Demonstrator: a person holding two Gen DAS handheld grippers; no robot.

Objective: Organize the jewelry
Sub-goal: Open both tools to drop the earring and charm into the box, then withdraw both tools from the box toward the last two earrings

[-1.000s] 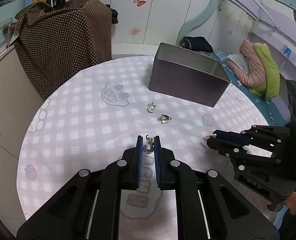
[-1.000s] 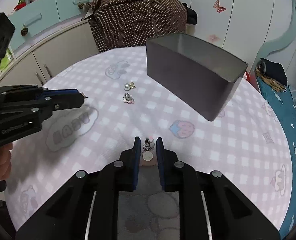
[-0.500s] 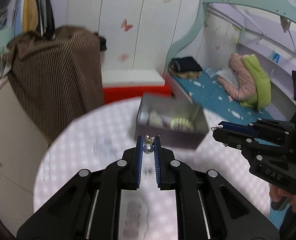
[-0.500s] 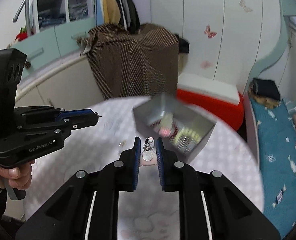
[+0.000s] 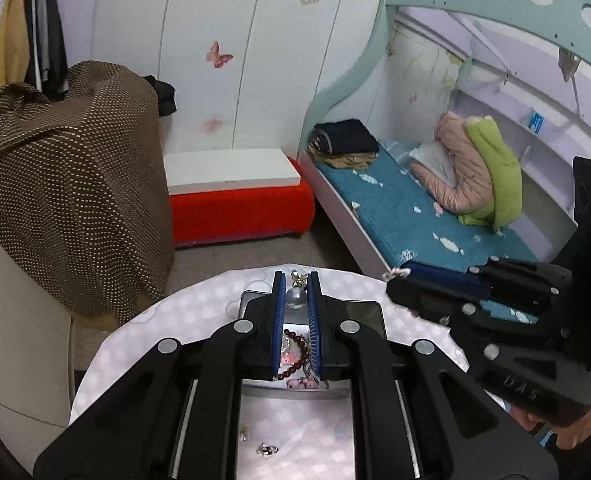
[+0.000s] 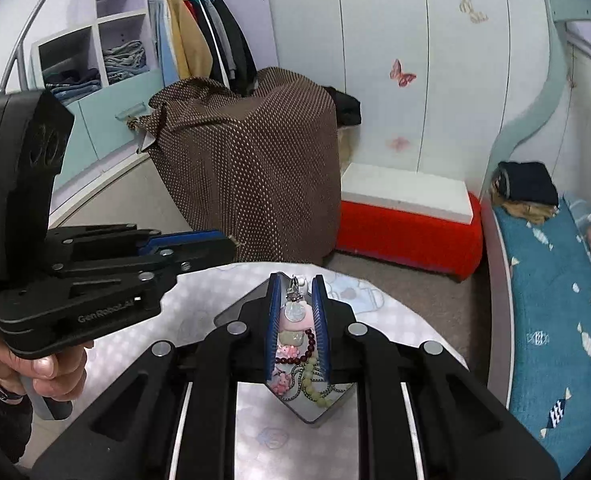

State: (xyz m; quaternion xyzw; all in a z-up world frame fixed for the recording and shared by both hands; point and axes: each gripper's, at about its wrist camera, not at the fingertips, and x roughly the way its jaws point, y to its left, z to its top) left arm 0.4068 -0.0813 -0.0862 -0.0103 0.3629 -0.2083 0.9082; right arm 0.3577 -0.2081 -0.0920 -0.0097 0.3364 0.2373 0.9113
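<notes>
left tool (image 5: 296,282) pinching round pearl earring (image 5: 296,297), right tool (image 6: 296,286) pinching flat disc earring (image 6: 295,312)

Two claws (image 5: 296,280) (image 6: 297,280), each pinching one earring (image 5: 296,296) (image 6: 294,312); one grey box (image 6: 311,412); two loose earrings (image 5: 268,448) at six o'clock on the tabletop (image 5: 199,312).

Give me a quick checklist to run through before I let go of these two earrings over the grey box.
1. Left tongs gripping the pearl earring: ok, clamped between the blue pads.
2. Right tongs gripping the disc earring: ok, held.
3. Grey box open, nothing covering it: ok; beads and chains show inside.
4. Pearl earring above the box opening: cannot tell; in the left wrist view it lines up with the far rim.
5. Disc earring above the opening: ok as far as the right wrist view shows, with box contents directly behind it.
6. Loose earrings on the tablecloth: not ok, not yet collected.
</notes>
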